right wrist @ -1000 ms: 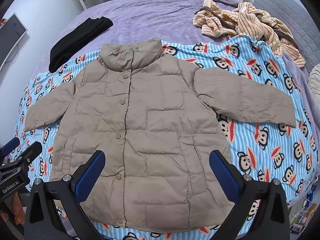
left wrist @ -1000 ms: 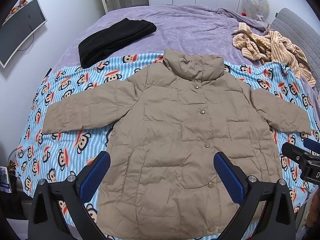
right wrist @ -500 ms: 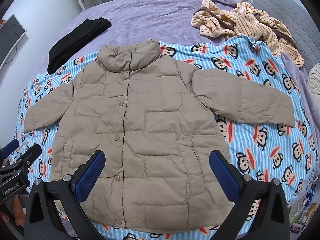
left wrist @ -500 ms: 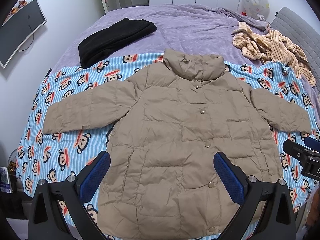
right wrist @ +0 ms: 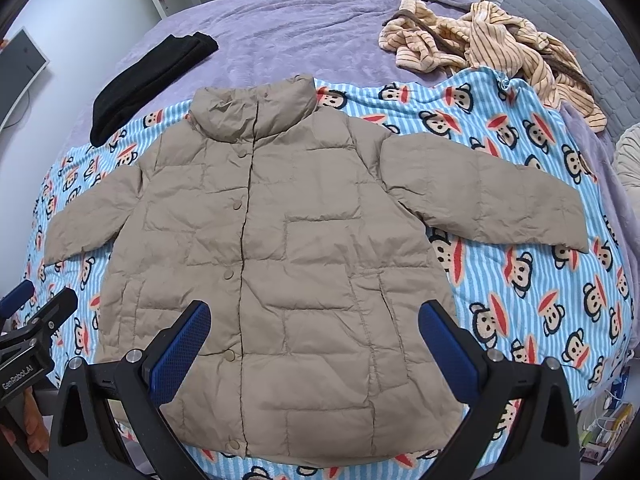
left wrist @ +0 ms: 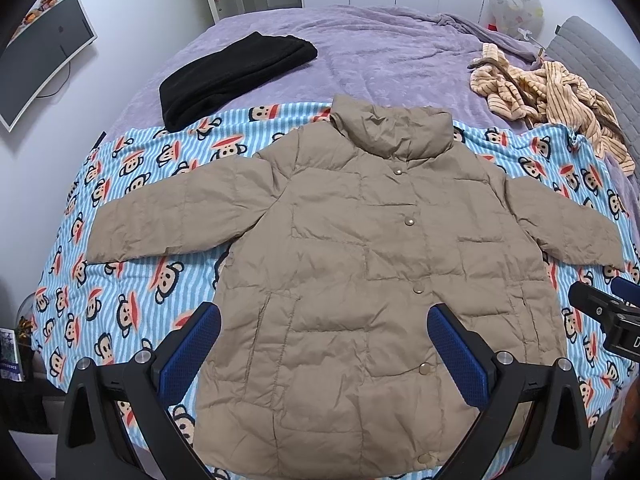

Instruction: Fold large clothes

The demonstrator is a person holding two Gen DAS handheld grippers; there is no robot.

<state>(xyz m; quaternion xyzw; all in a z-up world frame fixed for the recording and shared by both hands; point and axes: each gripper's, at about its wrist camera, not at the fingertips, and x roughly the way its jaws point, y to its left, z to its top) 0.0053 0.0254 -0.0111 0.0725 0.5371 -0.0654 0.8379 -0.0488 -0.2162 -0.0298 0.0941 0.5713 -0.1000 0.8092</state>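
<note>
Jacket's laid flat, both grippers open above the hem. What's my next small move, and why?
Probably lower the left gripper to the left sleeve cuff and pinch it. The jacket lies buttoned, both sleeves spread out on the blanket, and nothing is folded yet.

We see the jacket (left wrist: 360, 280) lying flat, front up, in the middle of the blanket (left wrist: 132, 280), collar away from us and hem nearest, one sleeve spread out to each side. The blanket lies over the near part of the bed (left wrist: 380, 52). Behind the jacket on the left, a folded garment (left wrist: 232, 72) rests on the bed, its near end touching the blanket's far edge. Behind on the right, a heap of clothes (left wrist: 548, 96) overlaps the blanket's far corner. A monitor (left wrist: 36, 72) stands left of the bed.
</note>
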